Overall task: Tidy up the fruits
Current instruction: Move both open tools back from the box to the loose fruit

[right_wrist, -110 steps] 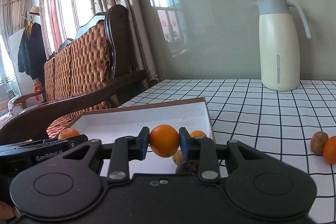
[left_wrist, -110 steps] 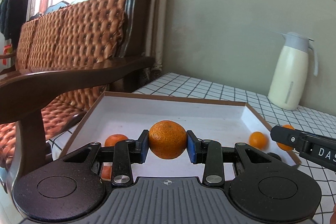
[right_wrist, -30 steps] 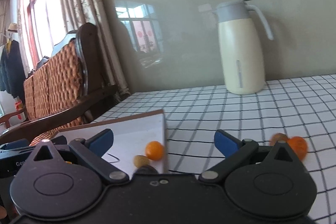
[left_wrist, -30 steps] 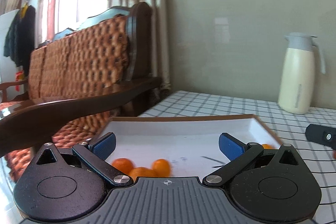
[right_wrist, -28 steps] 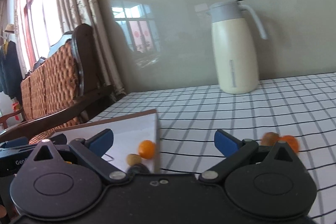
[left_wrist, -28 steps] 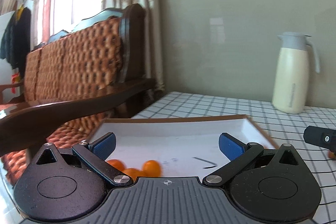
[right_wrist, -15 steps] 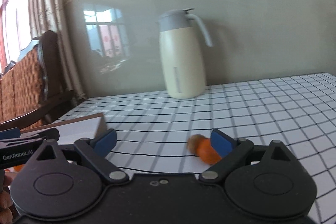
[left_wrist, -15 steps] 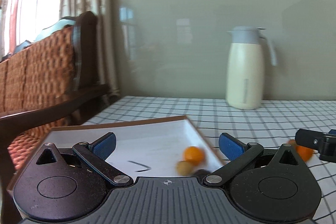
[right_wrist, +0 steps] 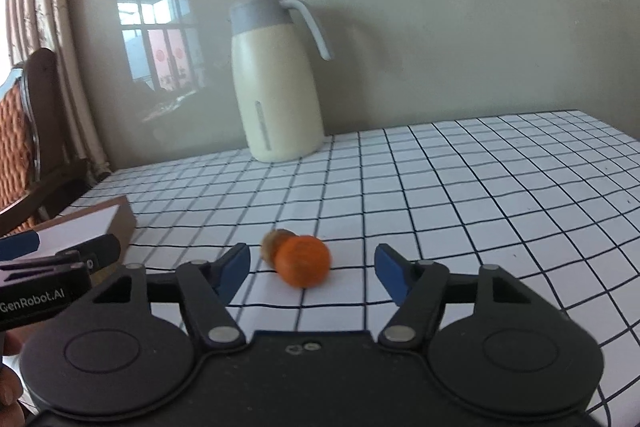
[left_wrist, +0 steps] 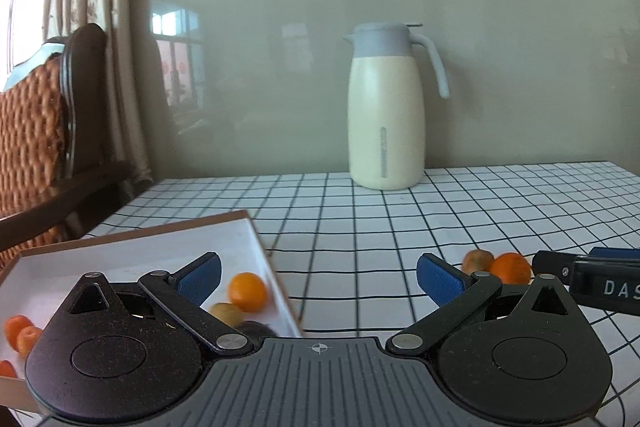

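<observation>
A white tray with a brown rim (left_wrist: 256, 239) lies on the checked table at the left. It holds an orange (left_wrist: 247, 291), a small brownish-green fruit (left_wrist: 227, 311) and several small oranges (left_wrist: 22, 333) at its left end. On the table to the right lie an orange (right_wrist: 303, 261) and a small brownish fruit (right_wrist: 273, 242) touching it; both show in the left wrist view, the orange (left_wrist: 511, 267) beside the brownish fruit (left_wrist: 478, 259). My right gripper (right_wrist: 313, 269) is open and empty, its jaws either side of that orange. My left gripper (left_wrist: 319, 277) is open and empty over the tray's right edge.
A cream jug with a grey lid and handle (left_wrist: 385, 119) stands at the back of the table by the wall. A wooden sofa with woven cushions (left_wrist: 36, 131) is off the table's left side. The tray's corner (right_wrist: 120, 217) lies left of the right gripper.
Both grippers held an orange earlier and are now open and empty. Both have swung right, away from the tray; the right one has closed in on the orange on the table.
</observation>
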A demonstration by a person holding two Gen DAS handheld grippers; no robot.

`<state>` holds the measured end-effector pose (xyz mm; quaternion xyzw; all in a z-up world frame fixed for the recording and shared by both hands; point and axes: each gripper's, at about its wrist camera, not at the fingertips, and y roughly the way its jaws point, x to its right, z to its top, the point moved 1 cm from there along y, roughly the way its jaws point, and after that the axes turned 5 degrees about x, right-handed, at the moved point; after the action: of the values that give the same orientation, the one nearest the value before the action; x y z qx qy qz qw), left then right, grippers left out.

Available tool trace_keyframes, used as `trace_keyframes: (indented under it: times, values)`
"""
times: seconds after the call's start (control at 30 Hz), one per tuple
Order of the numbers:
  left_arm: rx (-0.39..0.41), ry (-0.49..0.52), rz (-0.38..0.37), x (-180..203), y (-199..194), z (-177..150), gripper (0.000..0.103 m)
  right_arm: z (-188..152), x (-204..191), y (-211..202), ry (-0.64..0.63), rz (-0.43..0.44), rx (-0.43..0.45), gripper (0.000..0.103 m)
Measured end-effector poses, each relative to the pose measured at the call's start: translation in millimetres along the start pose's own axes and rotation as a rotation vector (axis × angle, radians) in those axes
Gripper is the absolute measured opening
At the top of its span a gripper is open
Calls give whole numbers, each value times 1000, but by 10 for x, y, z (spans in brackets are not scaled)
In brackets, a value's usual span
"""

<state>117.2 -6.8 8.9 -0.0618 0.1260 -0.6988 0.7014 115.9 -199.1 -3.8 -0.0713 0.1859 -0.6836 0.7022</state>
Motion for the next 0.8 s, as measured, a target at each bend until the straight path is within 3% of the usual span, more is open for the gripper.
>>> trace_keyframes:
  times: [0.53,0.67,0.8]
  values:
    - [-33,7,-9,130,180,-11,103,-49,-65,467,9,-8,-81,54]
    - [-42,-8,-8,97,222,-11,103,-53,4,491,23,-50,-92,52]
    - [-43,-22,-18,115,226,-5,103,-8,116,351,21,-128,-37,56]
